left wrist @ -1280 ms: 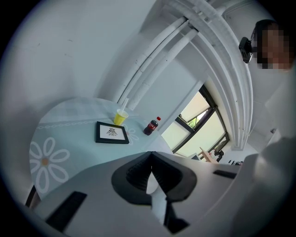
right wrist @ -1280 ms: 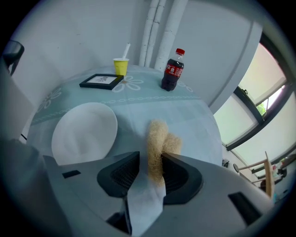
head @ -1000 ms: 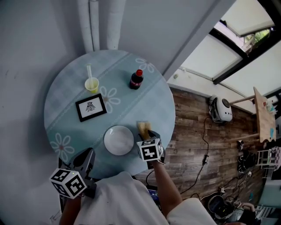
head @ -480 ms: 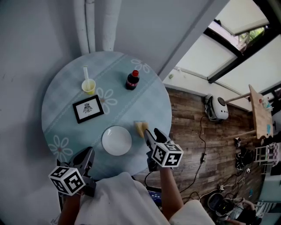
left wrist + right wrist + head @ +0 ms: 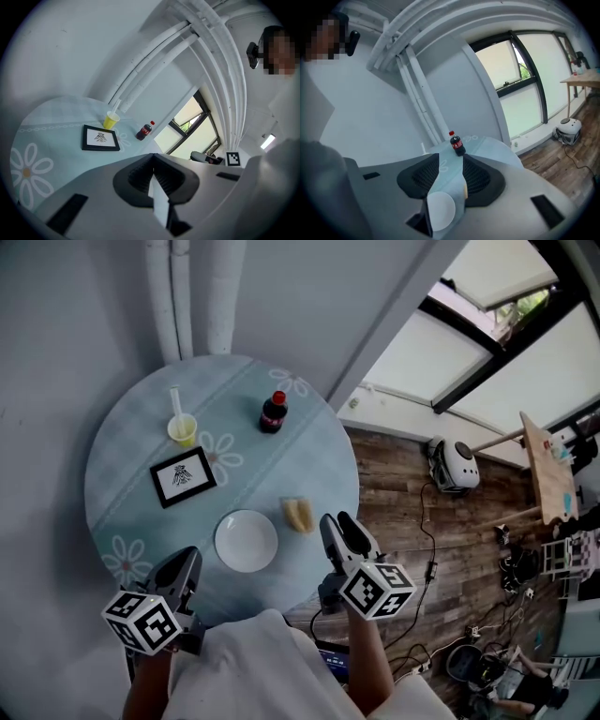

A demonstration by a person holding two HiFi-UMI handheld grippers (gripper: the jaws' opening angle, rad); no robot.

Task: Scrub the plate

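Your right gripper [image 5: 338,521] is wide. Its jaws have just been closing a little, yet they stand well apart and grip nothing. Through the gap, the right gripper view shows only the table [image 5: 309,451] and the plate [image 5: 247,540]. The gripper hovers over the table's near right edge with its tips toward the sponge [image 5: 299,515]. The sponge lies on the table near those tips and does not touch them.

The white plate sits on the table just left of the sponge, with a small gap between the 2. Neither gripper touches it.

Your left gripper [image 5: 187,559] is closed on nothing, its 2 jaws meeting. It hangs at the near left edge, apart from the plate.

Beyond the plate lie a frame [image 5: 183,476], a yellow cup [image 5: 182,429] with a straw and a bottle [image 5: 272,413], all well apart from it.
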